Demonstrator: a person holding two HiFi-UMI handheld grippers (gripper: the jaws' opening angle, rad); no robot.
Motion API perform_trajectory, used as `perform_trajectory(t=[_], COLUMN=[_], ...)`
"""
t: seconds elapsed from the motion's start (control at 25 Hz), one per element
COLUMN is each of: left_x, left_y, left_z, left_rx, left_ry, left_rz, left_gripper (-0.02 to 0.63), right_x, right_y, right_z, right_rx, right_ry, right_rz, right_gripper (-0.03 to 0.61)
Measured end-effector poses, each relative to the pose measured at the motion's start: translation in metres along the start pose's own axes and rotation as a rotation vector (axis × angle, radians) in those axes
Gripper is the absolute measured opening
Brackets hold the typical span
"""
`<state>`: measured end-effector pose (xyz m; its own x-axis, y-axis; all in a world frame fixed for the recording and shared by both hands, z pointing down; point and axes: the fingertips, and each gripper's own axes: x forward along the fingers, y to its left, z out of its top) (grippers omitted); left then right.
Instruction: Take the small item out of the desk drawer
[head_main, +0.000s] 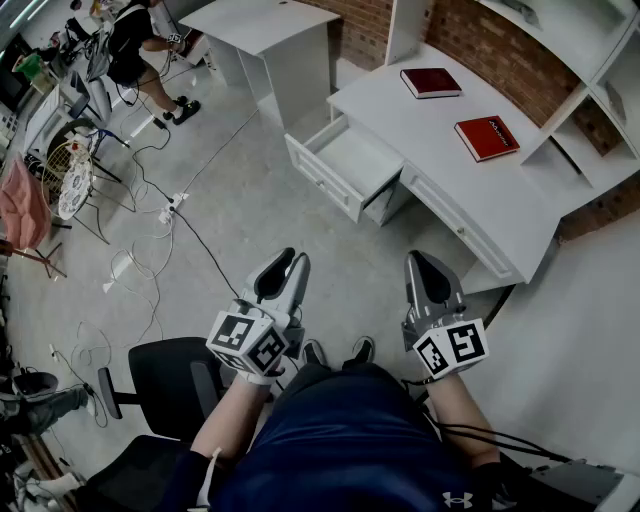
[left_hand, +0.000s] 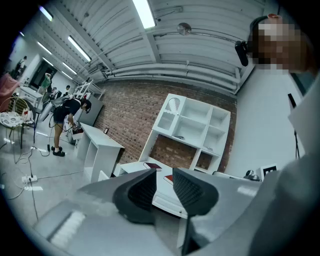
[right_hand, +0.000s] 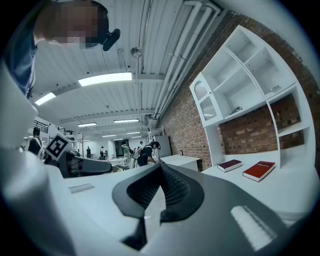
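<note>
The white desk (head_main: 440, 130) stands at the upper right with its drawer (head_main: 325, 180) pulled open toward me. The part of the drawer's inside that shows looks bare; no small item can be made out. A dark red book (head_main: 431, 82) and a red book (head_main: 487, 137) lie on the desk top. Both grippers hang low in front of my lap, well short of the desk. My left gripper (head_main: 292, 258) (left_hand: 165, 182) is open by a narrow gap with nothing between its pads. My right gripper (head_main: 425, 258) (right_hand: 161, 172) is shut and empty.
A white shelf unit (head_main: 590, 60) rises behind the desk. A second white table (head_main: 265, 25) stands at the back. Cables and a power strip (head_main: 172, 205) run over the floor. A black office chair (head_main: 165, 375) is at my left. A person (head_main: 135, 50) bends over far left.
</note>
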<state>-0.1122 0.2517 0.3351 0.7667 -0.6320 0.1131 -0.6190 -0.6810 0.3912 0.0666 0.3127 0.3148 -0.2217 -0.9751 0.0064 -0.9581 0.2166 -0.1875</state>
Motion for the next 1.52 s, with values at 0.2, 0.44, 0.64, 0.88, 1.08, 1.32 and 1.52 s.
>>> perform_trajectory(t=[0.2, 0.44, 0.64, 0.88, 1.08, 1.32, 1.52], left_x=[0.02, 0.039, 0.046, 0.064, 0.098, 0.152, 0.195], left_y=[-0.017, -0.035, -0.037, -0.012, 0.016, 0.068, 0.108], left_z=[-0.002, -0.014, -0.025, -0.026, -0.017, -0.001, 0.021], left_rx=[0.004, 0.008, -0.036, -0.056, -0.075, -0.056, -0.044], left_ry=[0.004, 0.014, 0.017, 0.022, 0.027, 0.078, 0.098], left_rz=[0.009, 0.028, 0.039, 0.072, 0.055, 0.031, -0.006], left_gripper=[0.11, 0.11, 0.11, 0.11, 0.109, 0.11, 0.114], right_x=[-0.004, -0.008, -0.005, 0.016, 0.05, 0.112, 0.164], right_y=[-0.023, -0.051, -0.069, -0.082, -0.1, -0.122, -0.141], right_z=[0.005, 0.001, -0.006, -0.016, -0.021, -0.024, -0.024], right_rx=[0.005, 0.028, 0.043, 0.045, 0.049, 0.042, 0.036], right_ry=[0.001, 0.013, 0.036, 0.063, 0.089, 0.133, 0.161], right_rz=[0.013, 0.035, 0.036, 0.032, -0.004, -0.05, -0.097], right_gripper=[0.002, 0.002, 0.002, 0.002, 0.003, 0.003, 0.003])
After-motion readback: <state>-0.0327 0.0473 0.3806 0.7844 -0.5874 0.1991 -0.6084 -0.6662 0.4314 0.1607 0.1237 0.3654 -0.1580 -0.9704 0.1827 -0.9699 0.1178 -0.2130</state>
